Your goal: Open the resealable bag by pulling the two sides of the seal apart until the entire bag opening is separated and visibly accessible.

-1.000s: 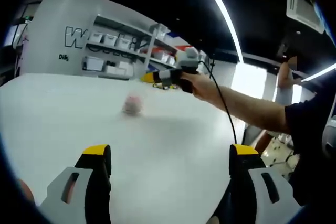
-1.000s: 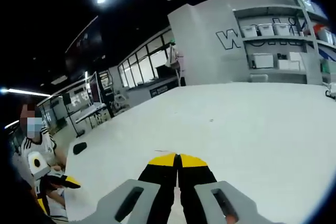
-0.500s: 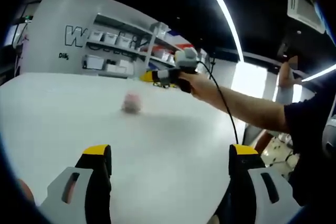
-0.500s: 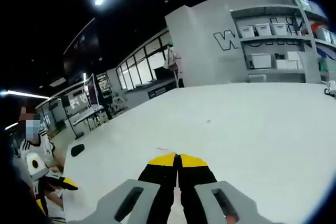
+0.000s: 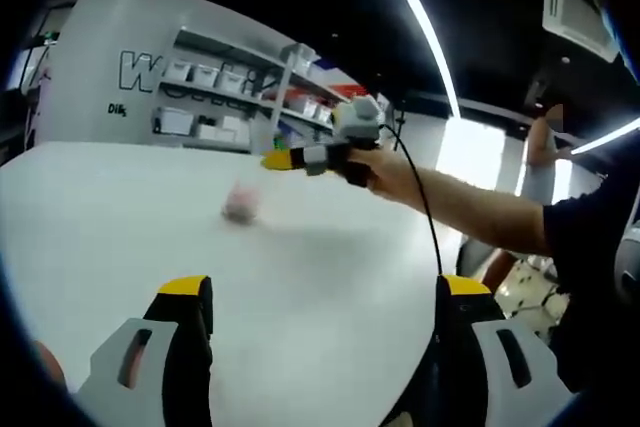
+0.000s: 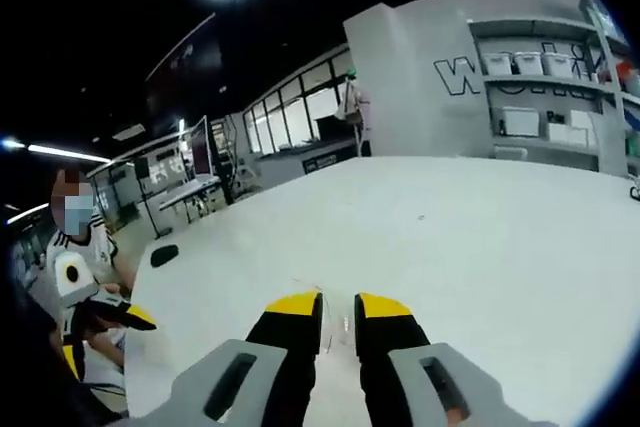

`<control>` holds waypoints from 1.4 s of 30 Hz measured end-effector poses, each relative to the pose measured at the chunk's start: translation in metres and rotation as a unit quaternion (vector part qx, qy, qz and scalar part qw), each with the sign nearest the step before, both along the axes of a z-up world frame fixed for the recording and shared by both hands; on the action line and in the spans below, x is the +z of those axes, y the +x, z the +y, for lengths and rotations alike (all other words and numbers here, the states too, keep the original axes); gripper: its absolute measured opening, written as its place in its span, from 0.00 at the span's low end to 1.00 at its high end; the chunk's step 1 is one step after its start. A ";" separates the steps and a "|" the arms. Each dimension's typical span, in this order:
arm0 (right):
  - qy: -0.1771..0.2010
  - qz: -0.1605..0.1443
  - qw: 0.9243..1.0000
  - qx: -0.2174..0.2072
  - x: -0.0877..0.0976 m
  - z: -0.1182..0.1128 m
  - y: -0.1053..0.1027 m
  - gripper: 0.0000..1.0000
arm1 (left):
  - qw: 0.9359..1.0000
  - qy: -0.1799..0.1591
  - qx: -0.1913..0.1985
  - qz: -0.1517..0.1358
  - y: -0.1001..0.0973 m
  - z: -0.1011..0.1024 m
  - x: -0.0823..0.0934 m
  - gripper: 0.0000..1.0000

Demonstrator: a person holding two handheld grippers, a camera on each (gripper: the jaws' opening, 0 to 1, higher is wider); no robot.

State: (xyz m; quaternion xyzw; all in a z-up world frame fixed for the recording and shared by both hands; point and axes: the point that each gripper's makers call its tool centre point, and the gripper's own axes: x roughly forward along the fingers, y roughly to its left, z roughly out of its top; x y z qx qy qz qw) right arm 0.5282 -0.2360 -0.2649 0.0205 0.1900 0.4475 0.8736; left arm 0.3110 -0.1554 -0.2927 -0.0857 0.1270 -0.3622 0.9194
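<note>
A small pinkish bag point(image 5: 240, 204) lies on the white table point(image 5: 330, 267), blurred and far ahead of my left gripper point(image 5: 322, 297). That gripper's jaws stand wide apart with nothing between them. A hand point(image 5: 385, 169) holds my right gripper point(image 5: 272, 160) in the air above the table, up and to the right of the bag and apart from it. In the right gripper view my right gripper point(image 6: 338, 305) shows a narrow gap between its yellow-tipped jaws. A faint thin line on the table point(image 6: 480, 247) shows just past the tips; what it is I cannot tell.
Shelves with white boxes point(image 5: 215, 97) stand behind the table's far edge. A dark oval object point(image 6: 163, 255) lies near the table's left corner. A seated person point(image 6: 75, 277) is beyond that edge, beside a yellow-tipped black tool point(image 6: 125, 317). Another person point(image 5: 540, 162) stands at the far right.
My right gripper's jaws have parted from touching to a narrow gap. That gripper has swung slightly to the left above the table. The left gripper and the bag have not moved.
</note>
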 end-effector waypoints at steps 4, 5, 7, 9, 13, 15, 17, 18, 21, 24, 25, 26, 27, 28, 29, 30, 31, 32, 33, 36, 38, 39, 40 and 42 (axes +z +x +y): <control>0.017 0.007 1.000 0.007 0.004 -0.002 -0.010 0.13 | 1.000 0.000 0.001 -0.002 -0.001 0.000 0.002 0.91; 0.018 0.007 1.000 0.008 0.005 -0.003 -0.011 0.13 | 1.000 0.000 0.001 -0.002 -0.002 0.000 0.002 0.91; 0.012 0.003 1.000 0.007 0.006 -0.005 -0.013 0.13 | 1.000 0.000 0.002 -0.002 -0.002 0.000 0.003 0.91; 0.014 0.002 1.000 0.006 0.007 -0.007 -0.014 0.12 | 1.000 0.000 0.001 -0.003 -0.002 -0.001 0.003 0.91; 0.013 0.003 1.000 0.006 0.006 -0.009 -0.016 0.12 | 1.000 -0.001 -0.001 -0.005 -0.004 -0.003 0.005 0.91; 0.010 0.004 1.000 0.006 0.005 -0.010 -0.016 0.12 | 1.000 0.000 -0.001 -0.004 -0.005 -0.004 0.005 0.91; 0.009 0.004 1.000 0.006 0.003 -0.011 -0.017 0.12 | 1.000 -0.001 -0.002 -0.003 -0.005 -0.004 0.005 0.91; 0.009 0.005 1.000 0.006 0.002 -0.012 -0.018 0.12 | 1.000 -0.001 -0.002 -0.003 -0.005 -0.004 0.005 0.91; 0.002 0.008 1.000 0.008 -0.003 -0.014 -0.019 0.13 | 1.000 0.000 -0.003 -0.001 -0.004 -0.005 0.004 0.91; -0.002 0.012 1.000 0.012 -0.008 -0.017 -0.025 0.14 | 1.000 0.000 -0.004 -0.001 -0.005 -0.006 0.004 0.90; -0.005 0.013 1.000 0.013 -0.010 -0.019 -0.026 0.16 | 1.000 0.000 -0.004 -0.001 -0.005 -0.007 0.004 0.90; -0.007 0.014 1.000 0.015 -0.011 -0.020 -0.028 0.18 | 1.000 0.000 -0.004 -0.001 -0.005 -0.007 0.004 0.90; -0.009 0.015 1.000 0.017 -0.013 -0.021 -0.030 0.18 | 1.000 0.000 -0.004 -0.001 -0.005 -0.007 0.003 0.90; -0.012 0.017 1.000 0.018 -0.015 -0.022 -0.032 0.18 | 1.000 -0.001 -0.004 0.000 -0.005 -0.007 0.003 0.90; -0.014 0.017 1.000 0.018 -0.017 -0.024 -0.035 0.18 | 1.000 -0.001 -0.004 0.000 -0.005 -0.007 0.003 0.90; -0.015 0.018 1.000 0.018 -0.018 -0.025 -0.037 0.18 | 1.000 -0.001 -0.004 0.000 -0.005 -0.007 0.002 0.90; -0.016 0.019 0.999 0.019 -0.020 -0.025 -0.038 0.18 | 1.000 -0.001 -0.004 0.001 -0.006 -0.007 0.002 0.90; -0.017 0.019 0.999 0.020 -0.020 -0.026 -0.040 0.19 | 1.000 -0.001 -0.004 0.000 -0.006 -0.007 0.002 0.90; -0.018 0.019 0.999 0.020 -0.021 -0.027 -0.042 0.19 | 1.000 -0.001 -0.004 0.000 -0.006 -0.008 0.002 0.90; -0.024 0.020 0.999 0.025 -0.024 -0.028 -0.050 0.22 | 1.000 -0.001 -0.004 0.000 -0.007 -0.007 0.002 0.90; -0.028 0.019 0.999 0.028 -0.025 -0.029 -0.055 0.23 | 1.000 -0.001 -0.004 0.000 -0.008 -0.006 0.002 0.90; -0.029 0.018 0.999 0.029 -0.026 -0.029 -0.058 0.24 | 1.000 -0.002 -0.003 0.000 -0.008 -0.006 0.002 0.90; -0.033 0.017 0.999 0.031 -0.027 -0.029 -0.060 0.24 | 1.000 -0.002 -0.003 0.000 -0.008 -0.006 0.002 0.90; -0.039 0.015 0.999 0.031 -0.027 -0.031 -0.064 0.27 | 1.000 -0.003 -0.004 0.000 -0.009 -0.007 0.003 0.90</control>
